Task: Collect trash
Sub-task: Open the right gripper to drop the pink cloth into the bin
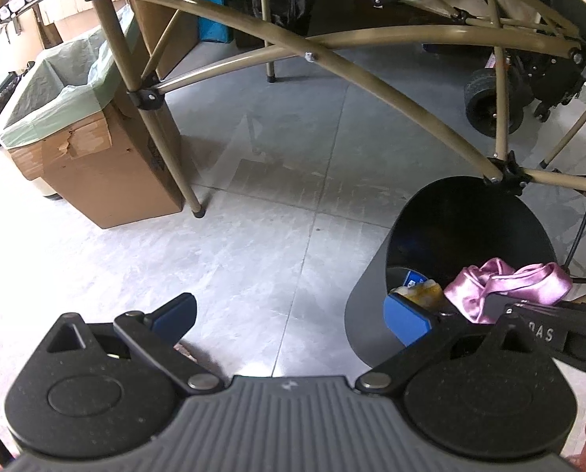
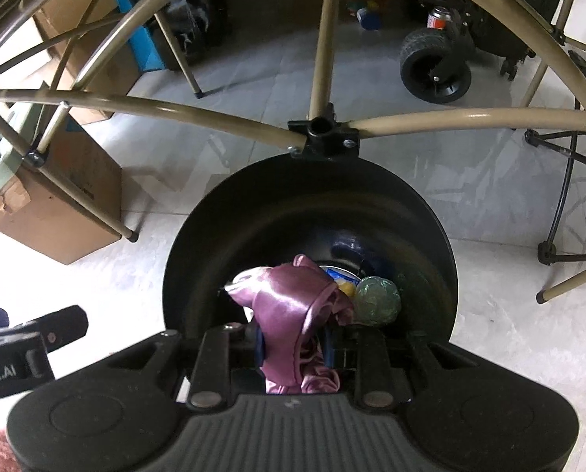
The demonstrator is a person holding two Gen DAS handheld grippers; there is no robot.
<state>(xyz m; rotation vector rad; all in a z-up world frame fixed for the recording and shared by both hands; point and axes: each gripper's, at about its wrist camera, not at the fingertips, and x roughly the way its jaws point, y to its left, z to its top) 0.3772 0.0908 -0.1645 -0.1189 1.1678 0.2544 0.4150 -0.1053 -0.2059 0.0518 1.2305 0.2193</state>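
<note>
Right wrist view: right gripper (image 2: 293,350) has its fingers clenched on a crumpled pink satin cloth (image 2: 289,306), held directly over the round black plastic trash bin (image 2: 430,236), likely for dropping. Left gripper (image 1: 293,314) spread wide, empty, parked beside the bin.

Pink cloth (image 2: 293,314) hides the bin (image 2: 430,212) contents beneath.

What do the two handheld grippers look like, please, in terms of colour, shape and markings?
Both match: the left gripper and right gripper have a grey ribbed centre plate flanked by rounded black housings with round caps, and black linkage arms on silver pivot pins. The fingers carry blue pads. White lettering marks the body.
</note>
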